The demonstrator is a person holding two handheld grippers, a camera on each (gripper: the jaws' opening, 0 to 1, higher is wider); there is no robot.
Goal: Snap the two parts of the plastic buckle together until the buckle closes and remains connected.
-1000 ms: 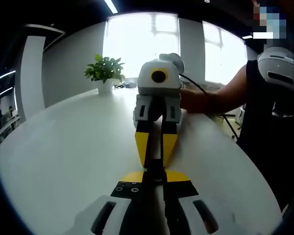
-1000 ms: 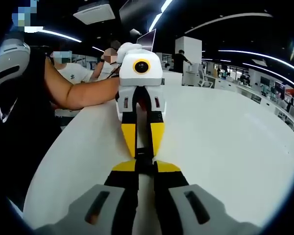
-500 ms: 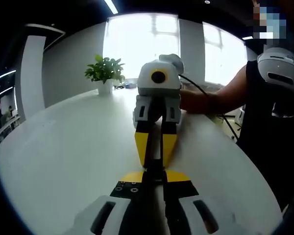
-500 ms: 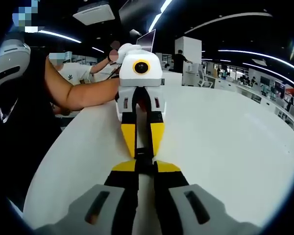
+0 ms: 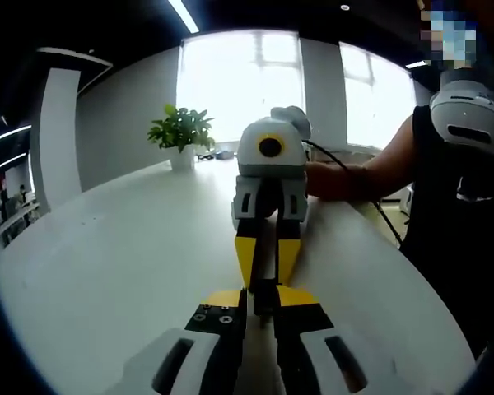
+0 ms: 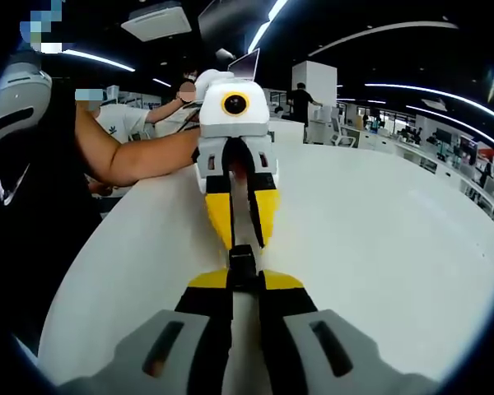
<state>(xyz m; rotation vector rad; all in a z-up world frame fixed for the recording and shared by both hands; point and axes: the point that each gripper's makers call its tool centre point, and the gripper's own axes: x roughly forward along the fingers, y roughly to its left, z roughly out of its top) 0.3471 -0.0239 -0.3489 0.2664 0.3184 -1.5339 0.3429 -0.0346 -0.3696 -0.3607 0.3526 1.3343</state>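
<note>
A small black plastic buckle (image 5: 264,295) sits between the two grippers, which face each other tip to tip over the white table (image 5: 107,263). My left gripper (image 5: 259,299) is shut on its near end. The right gripper (image 5: 266,278) comes in from ahead, its yellow fingertips (image 5: 247,259) closed on the far end. In the right gripper view the buckle (image 6: 241,262) sticks out of my right gripper (image 6: 243,281), and the left gripper (image 6: 240,241) meets it, rolled slightly to one side. Whether the two halves are locked I cannot tell.
A person's forearm (image 5: 370,169) holds the right gripper, and an arm (image 6: 132,156) holds the left one. A potted plant (image 5: 181,136) stands at the table's far end. The table edge (image 5: 412,271) runs close beside the person. Other people and desks lie beyond the table (image 6: 379,247).
The facing grippers have twisted a little against each other. The left gripper now looks rolled in the right gripper view, and slightly more of the black buckle shows between the tips.
</note>
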